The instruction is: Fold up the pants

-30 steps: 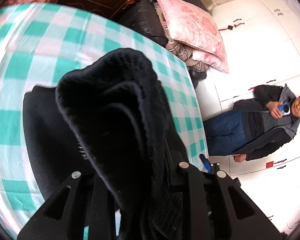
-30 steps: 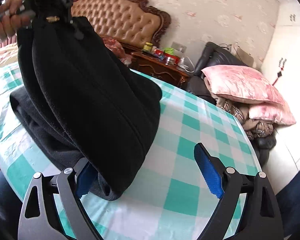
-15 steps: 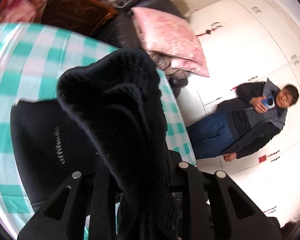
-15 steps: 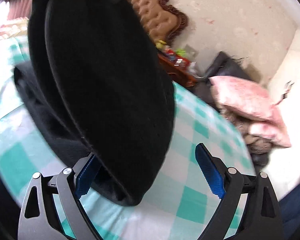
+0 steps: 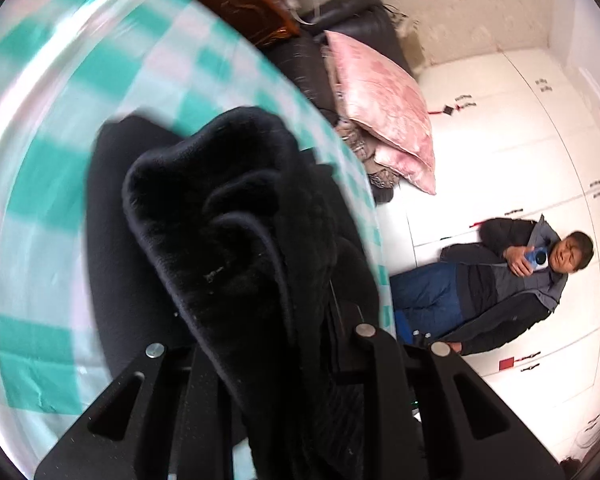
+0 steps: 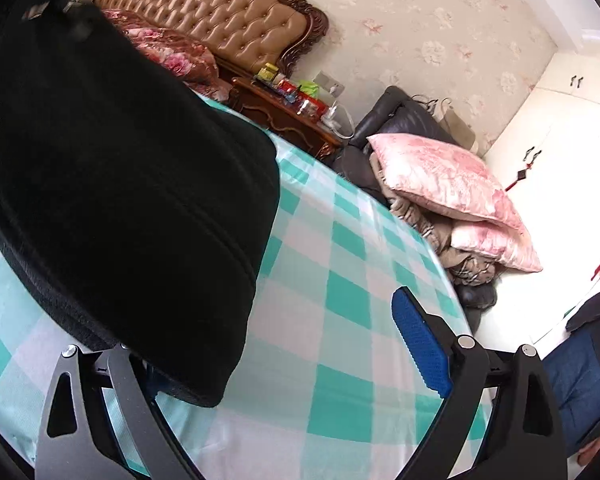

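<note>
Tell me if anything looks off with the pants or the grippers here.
Nothing is damaged or spilled. The black pants are bunched thickly in the left gripper, lifted above the checked cloth, not flat. The right gripper is open, with only its left finger against the hanging fabric.

My black fleece pants (image 5: 236, 236) hang doubled in thick folds, bunched where my left gripper (image 5: 268, 344) pinches them, with their lower part draping onto the checked surface (image 6: 340, 308), hem edge rounded and stitched.
</note>
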Demonstrator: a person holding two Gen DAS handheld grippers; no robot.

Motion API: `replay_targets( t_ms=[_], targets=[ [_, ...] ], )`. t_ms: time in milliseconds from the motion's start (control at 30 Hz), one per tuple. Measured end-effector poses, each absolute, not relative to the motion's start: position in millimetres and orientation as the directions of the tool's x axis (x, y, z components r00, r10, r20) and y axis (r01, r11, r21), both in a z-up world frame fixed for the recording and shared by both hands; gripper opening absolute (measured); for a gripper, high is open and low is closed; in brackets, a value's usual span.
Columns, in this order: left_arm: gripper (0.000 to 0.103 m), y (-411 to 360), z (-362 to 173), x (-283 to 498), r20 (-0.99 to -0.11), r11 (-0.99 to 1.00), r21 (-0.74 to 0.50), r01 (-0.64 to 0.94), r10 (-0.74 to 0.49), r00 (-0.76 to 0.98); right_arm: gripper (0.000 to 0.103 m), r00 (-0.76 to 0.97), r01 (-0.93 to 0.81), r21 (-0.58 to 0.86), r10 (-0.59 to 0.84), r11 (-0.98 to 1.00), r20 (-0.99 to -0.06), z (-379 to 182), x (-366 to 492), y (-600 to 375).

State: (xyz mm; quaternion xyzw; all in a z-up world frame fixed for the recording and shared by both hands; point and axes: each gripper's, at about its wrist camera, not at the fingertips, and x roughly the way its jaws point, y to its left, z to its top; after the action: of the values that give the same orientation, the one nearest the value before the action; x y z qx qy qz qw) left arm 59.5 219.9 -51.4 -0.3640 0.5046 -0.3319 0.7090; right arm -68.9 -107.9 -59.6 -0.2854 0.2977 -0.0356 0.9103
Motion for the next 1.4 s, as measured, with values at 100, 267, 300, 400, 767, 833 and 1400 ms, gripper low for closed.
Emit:
replay_targets(
  t_ms=[100,267,300,400,767,833,1400],
  targets=[
    [0.021,229.3,-83.3,56.8,-0.448,0.486,-0.870,0.077,-0.848,0.282,0.089,0.815,-0.119,-0.551,-0.236,0.826,-0.530,-65.3,-68.6,-105.3],
    [0.021,220.4,-47.5,57.1,-0.473,0.539,-0.826,0.167,-0.823,0.316,0.089,0.809,-0.119,-0.542,-0.235,0.832,-0.538,-61.6,-70.4,-104.6],
    [0.021,219.3,-37.2,56.0,-0.477,0.553,-0.810,0.194,-0.815,0.327,0.089,0.810,-0.120,-0.540,-0.232,0.833,-0.538,-61.4,-72.1,-103.1],
    [0.021,220.5,-18.0,58.1,-0.486,0.582,-0.772,0.256,-0.800,0.352,0.089,0.816,-0.149,-0.546,-0.209,0.825,-0.539,-62.9,-75.4,-96.1],
    [0.029,238.2,-91.1,58.9,-0.463,0.521,-0.849,0.091,-0.815,0.348,0.090,0.723,-0.502,-0.286,0.214,0.816,-0.657,-20.4,-108.9,-128.0],
    [0.031,237.7,-91.6,59.1,-0.462,0.516,-0.852,0.087,-0.820,0.338,0.090,0.698,-0.524,-0.161,0.313,0.836,-0.644,0.8,-105.5,-147.1],
    [0.096,222.0,41.7,-8.3,-0.591,0.815,-0.538,0.213,-0.546,0.594,0.091,0.463,-0.592,0.229,0.559,0.773,-0.688,32.8,101.6,-119.4]
  ],
)
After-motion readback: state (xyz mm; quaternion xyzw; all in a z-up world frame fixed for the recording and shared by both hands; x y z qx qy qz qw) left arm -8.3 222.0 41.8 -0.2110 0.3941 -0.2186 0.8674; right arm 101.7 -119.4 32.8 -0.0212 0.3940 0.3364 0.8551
